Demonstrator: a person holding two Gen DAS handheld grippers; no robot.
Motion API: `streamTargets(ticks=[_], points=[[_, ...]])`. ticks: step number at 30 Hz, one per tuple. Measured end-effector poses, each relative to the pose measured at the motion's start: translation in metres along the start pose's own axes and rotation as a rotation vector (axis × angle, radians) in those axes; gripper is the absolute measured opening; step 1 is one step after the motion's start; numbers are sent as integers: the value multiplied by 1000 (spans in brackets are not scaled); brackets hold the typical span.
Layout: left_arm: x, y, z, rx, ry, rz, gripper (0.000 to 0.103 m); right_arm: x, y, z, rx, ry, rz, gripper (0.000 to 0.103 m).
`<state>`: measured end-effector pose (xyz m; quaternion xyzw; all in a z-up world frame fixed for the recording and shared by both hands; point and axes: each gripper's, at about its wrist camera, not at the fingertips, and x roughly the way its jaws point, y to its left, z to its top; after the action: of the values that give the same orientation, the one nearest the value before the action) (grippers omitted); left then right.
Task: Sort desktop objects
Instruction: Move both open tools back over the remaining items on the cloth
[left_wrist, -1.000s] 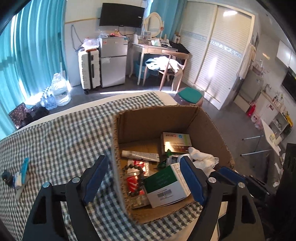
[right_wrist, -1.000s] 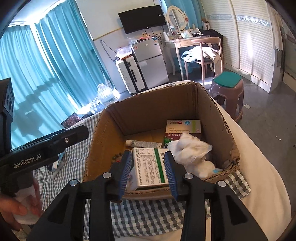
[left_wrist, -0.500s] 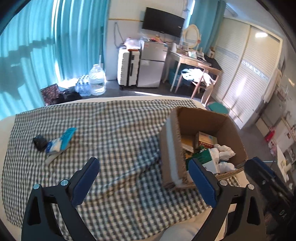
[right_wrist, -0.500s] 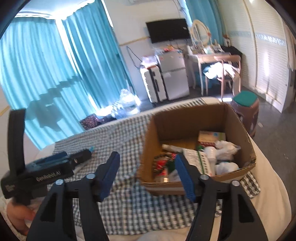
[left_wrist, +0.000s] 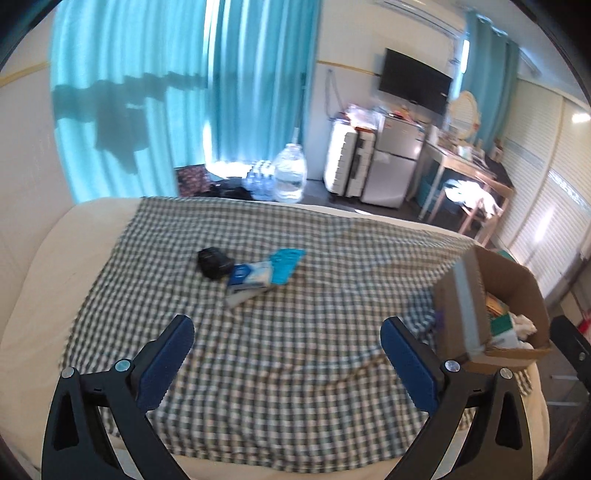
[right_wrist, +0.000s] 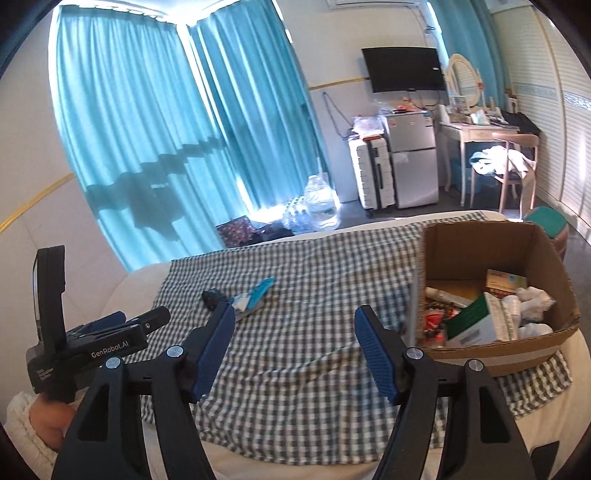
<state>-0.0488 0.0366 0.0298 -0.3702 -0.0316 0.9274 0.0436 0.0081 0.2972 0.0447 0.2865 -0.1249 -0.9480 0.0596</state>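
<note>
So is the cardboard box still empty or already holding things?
Holding things. The cardboard box stands open-topped, with a green-and-white carton, white cloth and other packets inside.

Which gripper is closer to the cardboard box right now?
Right. The right gripper sits just beside the box; the left gripper faces mid-cloth, box at its far right.
</note>
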Motion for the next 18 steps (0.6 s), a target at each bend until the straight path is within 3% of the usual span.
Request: streamTargets(ticks=[3, 12, 18], points=[[5, 25, -9, -26, -1, 45, 103, 11, 19, -6, -33, 8, 19, 69], [49, 53, -26, -76, 56, 73, 103, 59, 45, -21, -81, 92, 44, 69], [94, 47, -21, -11, 64, 105, 103, 104, 45, -23, -69, 159, 59, 69]])
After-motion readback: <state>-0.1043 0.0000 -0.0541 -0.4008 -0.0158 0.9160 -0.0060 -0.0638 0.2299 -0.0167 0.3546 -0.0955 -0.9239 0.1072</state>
